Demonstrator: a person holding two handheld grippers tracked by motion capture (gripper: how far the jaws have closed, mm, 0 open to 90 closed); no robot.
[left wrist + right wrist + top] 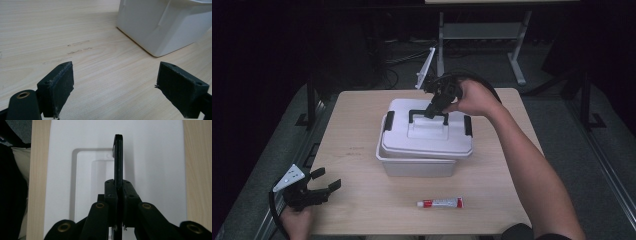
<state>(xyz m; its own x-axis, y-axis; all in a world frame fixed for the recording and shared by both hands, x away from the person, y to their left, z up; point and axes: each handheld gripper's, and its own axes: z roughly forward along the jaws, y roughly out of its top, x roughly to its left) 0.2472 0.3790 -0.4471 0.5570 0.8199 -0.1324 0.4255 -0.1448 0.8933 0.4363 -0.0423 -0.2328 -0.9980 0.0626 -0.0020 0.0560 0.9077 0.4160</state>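
A white plastic box (419, 162) stands mid-table. Its white lid (427, 132) sits askew, shifted toward the back and lifted off the box rim. A black carry handle (428, 114) stands up from the lid, and my right gripper (432, 111) is shut on it from above. In the right gripper view the handle (118, 157) runs edge-on between the pressed jaws over the white lid (150, 170). My left gripper (324, 186) rests open at the table's front left corner. Its view shows bare wood between the jaws and the box wall (155, 27) ahead.
A small red-and-white tube (440, 203) lies near the front edge, right of centre. Black latches (388, 121) sit at the lid's ends. The wooden table (357, 150) has free surface left of the box. A desk frame (482, 35) stands behind in the dark.
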